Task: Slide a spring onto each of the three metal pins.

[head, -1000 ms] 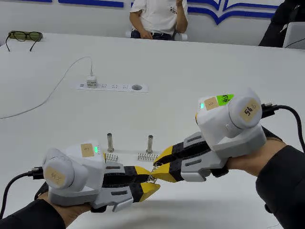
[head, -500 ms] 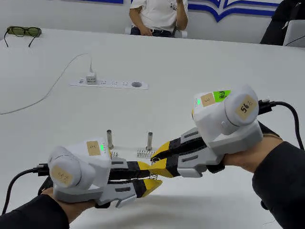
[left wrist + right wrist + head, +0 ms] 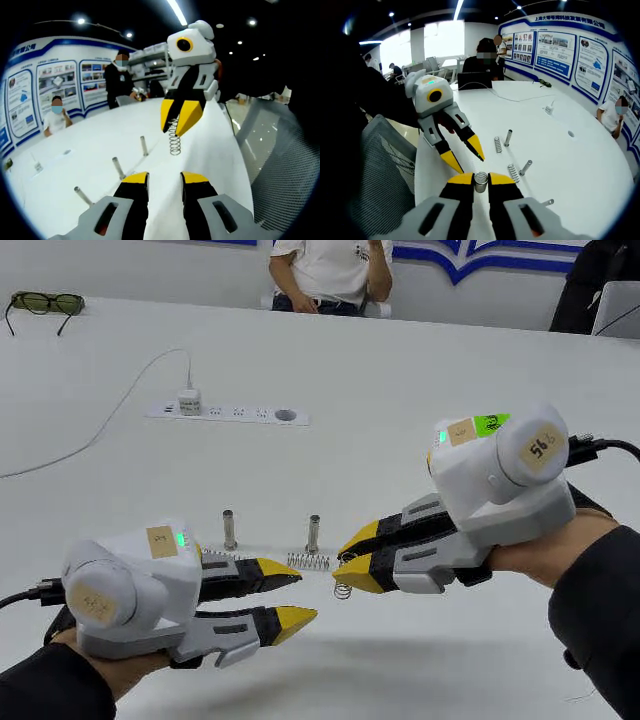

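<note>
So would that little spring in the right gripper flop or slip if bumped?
The spring looks like thin open coil, so probably light and bendy. The right gripper pinches only one end, so a bump might pop it free.

place: office showroom | long white table [image 3: 450,380] | wall display boards [image 3: 556,54] | power strip [image 3: 232,416]

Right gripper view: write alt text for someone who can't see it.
The right gripper pinches a small spring between yellow-tipped jaws over a white table. The left gripper faces it, jaws open; beyond are two loose springs and three metal pins.
</note>
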Motion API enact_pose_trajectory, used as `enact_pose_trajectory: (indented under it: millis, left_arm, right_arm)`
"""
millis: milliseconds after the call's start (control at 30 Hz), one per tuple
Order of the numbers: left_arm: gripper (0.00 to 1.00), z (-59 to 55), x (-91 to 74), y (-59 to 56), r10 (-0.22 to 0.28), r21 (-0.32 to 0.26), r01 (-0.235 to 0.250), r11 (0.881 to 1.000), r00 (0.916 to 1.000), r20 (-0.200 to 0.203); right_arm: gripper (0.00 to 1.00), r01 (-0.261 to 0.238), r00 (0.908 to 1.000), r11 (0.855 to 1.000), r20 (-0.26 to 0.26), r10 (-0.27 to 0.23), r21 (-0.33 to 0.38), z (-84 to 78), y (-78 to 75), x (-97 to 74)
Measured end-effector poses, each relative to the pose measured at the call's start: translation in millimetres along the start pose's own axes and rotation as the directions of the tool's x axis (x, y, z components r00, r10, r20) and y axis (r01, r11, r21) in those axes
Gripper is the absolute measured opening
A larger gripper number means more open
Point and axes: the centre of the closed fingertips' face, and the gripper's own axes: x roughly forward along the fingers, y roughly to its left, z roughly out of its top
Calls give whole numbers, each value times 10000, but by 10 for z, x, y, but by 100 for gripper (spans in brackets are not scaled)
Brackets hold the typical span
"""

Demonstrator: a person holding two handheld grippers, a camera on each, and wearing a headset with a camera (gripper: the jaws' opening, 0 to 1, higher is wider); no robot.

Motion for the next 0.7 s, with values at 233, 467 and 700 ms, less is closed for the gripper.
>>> enact_pose_trajectory:
  millis: [233,467,700]
  left_arm:
    - [34,-62,-145,148,588,-317,-588,9978,9983,-19]
    - [41,-139,-304,276,1175,-619,-1177,9911,9931,-60]
    - [46,-189,-424,343,1559,-928,-1557,9834,9878,-48]
  right_arm:
    - [12,489,9988,9985,-15,-489,258,-27,-169,-125]
    - [12,1029,9947,9938,11,-1031,421,-38,-358,-266]
    - [12,1452,9894,9879,-46,-1452,548,-41,-529,-351]
